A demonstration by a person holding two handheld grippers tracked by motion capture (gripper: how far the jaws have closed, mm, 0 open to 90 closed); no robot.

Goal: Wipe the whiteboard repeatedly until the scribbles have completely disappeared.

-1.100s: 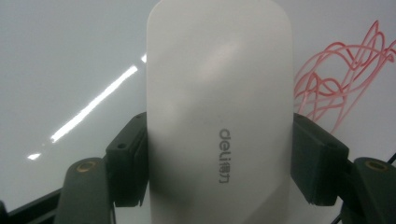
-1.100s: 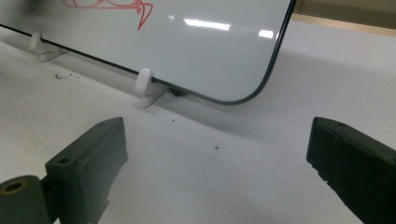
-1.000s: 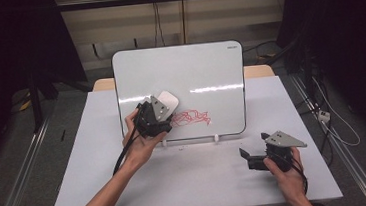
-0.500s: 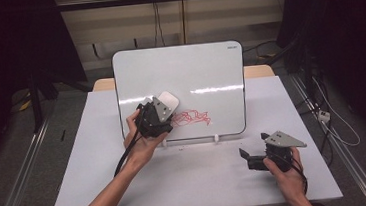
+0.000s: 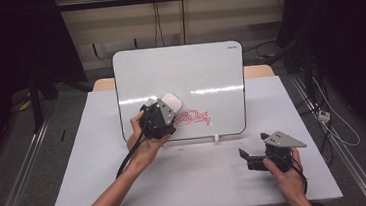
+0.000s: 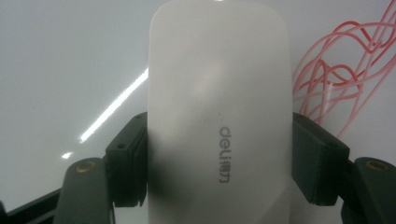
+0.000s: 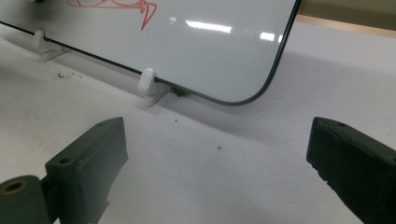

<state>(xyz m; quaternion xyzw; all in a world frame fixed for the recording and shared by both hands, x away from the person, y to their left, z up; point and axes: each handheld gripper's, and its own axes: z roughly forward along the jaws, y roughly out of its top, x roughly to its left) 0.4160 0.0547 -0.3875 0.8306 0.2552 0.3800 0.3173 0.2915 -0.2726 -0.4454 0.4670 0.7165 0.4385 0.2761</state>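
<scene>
- High view: a whiteboard (image 5: 180, 90) is standing upright on small white clips toward the far edge of the table (image 5: 103, 190). The left gripper (image 5: 164, 112) is pressing a white eraser (image 5: 172, 103) against the board's lower left part, just beside a red scribble (image 5: 196, 117). The right gripper (image 5: 251, 158) is resting near the table's near right corner, well apart from the board.
- Judging from this, the wiping step is in hand with the scribble not yet cleared; the next move is probably calling for a sweep toward the board's right edge, across the red lines, with the eraser kept flat.
- Left gripper view: the jaws are clenching the eraser (image 6: 219, 116) by its two long sides. It is looking like a smooth, rounded white block with grey "deli" lettering, and the red loops (image 6: 345, 70) are lying at its right. Whether its face is fully touching the board is hard to tell from here.
- Right gripper view: the jaws are standing wide apart, holding nothing, facing the board's lower corner (image 7: 261, 93) and one white clip (image 7: 149, 86).
</scene>
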